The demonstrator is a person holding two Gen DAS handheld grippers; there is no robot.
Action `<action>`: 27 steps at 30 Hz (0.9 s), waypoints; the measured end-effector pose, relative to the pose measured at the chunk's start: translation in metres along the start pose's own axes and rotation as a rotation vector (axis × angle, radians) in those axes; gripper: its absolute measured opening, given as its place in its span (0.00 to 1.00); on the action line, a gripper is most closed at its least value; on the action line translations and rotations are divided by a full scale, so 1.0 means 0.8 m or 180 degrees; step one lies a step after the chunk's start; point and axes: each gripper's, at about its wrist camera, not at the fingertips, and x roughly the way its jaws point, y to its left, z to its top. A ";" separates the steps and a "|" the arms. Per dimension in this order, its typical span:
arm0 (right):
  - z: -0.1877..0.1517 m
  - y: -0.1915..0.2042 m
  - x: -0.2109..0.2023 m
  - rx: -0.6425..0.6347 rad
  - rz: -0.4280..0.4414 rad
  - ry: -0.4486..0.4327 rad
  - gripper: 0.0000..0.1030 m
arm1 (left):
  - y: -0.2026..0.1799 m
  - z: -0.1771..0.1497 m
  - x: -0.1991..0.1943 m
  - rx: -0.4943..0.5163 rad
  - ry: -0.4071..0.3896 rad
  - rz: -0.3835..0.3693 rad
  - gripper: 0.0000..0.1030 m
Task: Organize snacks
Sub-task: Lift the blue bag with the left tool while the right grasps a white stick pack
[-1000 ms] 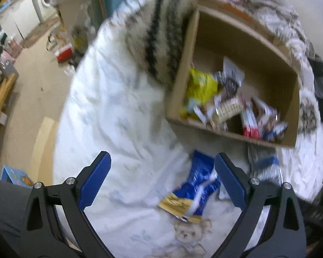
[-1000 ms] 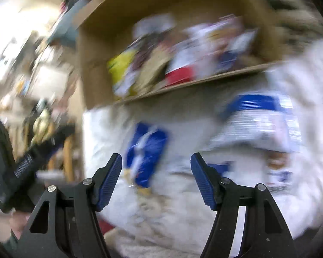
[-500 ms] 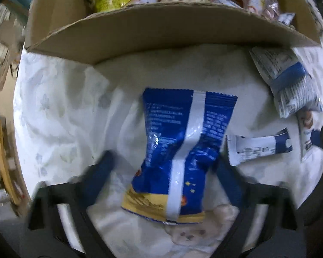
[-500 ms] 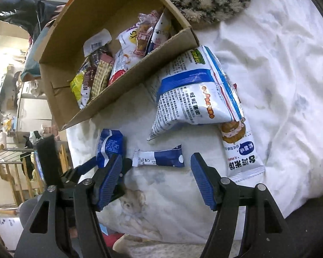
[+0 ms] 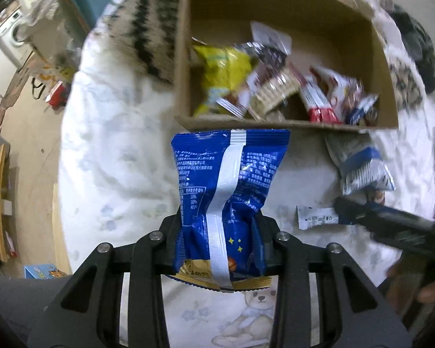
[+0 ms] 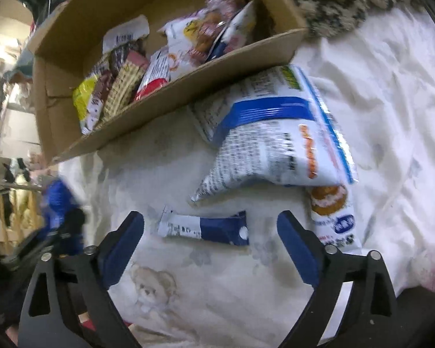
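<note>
Both grippers point(image 6: 210, 246) — black slotted frames, silver screw heads; blue pads point(image 6: 297, 250), seemingly ribbed.

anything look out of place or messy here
Yes: three snack packs lie loose on the bedsheet outside the cardboard box: a large white-and-blue bag, a small blue-and-white bar, and a cake pack partly under the bag.

bedsheet point(image 5: 116, 150) white, bear print | striped knit point(image 5: 148, 32) beside box | washing machine point(image 5: 7, 33), possibly

bed sheet point(image 5: 116, 145) white (bear print) | floor point(image 5: 29, 133) beige — cluttered | washing machine point(image 5: 10, 33)
</note>
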 end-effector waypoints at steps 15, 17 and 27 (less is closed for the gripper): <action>-0.015 0.079 0.063 -0.0931 -0.0803 0.0067 0.67 | 0.018 0.014 0.013 -0.0206 0.0034 -0.0034 0.32; -0.016 0.074 0.057 -0.0920 -0.0744 0.0066 0.53 | 0.015 0.014 0.012 -0.0183 0.0021 -0.0028 0.32; -0.021 0.044 0.029 -0.0805 -0.0374 0.0166 0.18 | 0.031 0.012 0.015 -0.0291 0.0040 0.0084 0.32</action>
